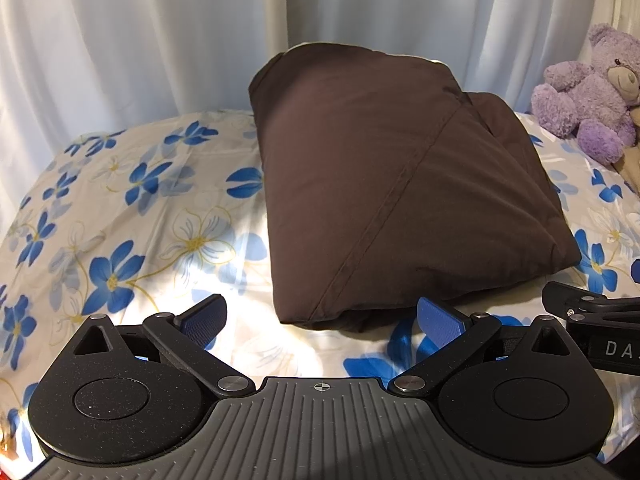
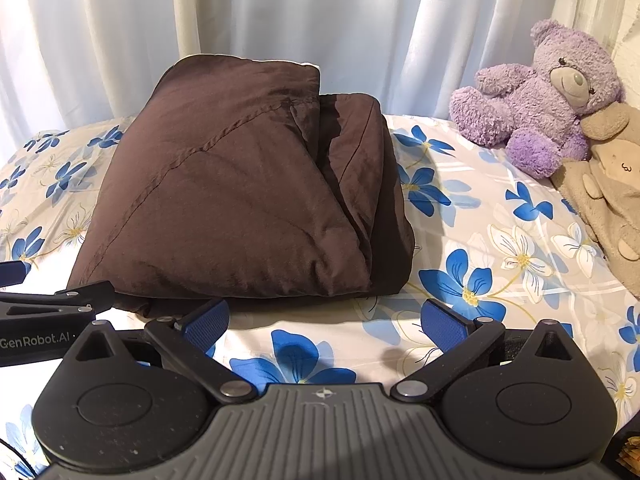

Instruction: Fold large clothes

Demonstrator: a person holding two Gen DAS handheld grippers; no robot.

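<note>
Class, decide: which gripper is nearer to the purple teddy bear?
Right. The right gripper sits before the brown garment's right side, toward the purple teddy bear; the left gripper is farther left.

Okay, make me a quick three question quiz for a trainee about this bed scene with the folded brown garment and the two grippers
1. True or false: the left gripper is clamped on the brown garment.
2. Multiple choice: what sits on the bedsheet to the right of the garment, near the curtain?
A. a purple teddy bear
B. a red pillow
C. a stack of books
3. Fill in the blank: the flowers printed on the bedsheet are white and ____.

Key
1. False. Both the left gripper and the right gripper are open and hold nothing; the garment lies folded just beyond them.
2. A, the purple teddy bear, with a beige soft toy next to it.
3. Blue.
</note>
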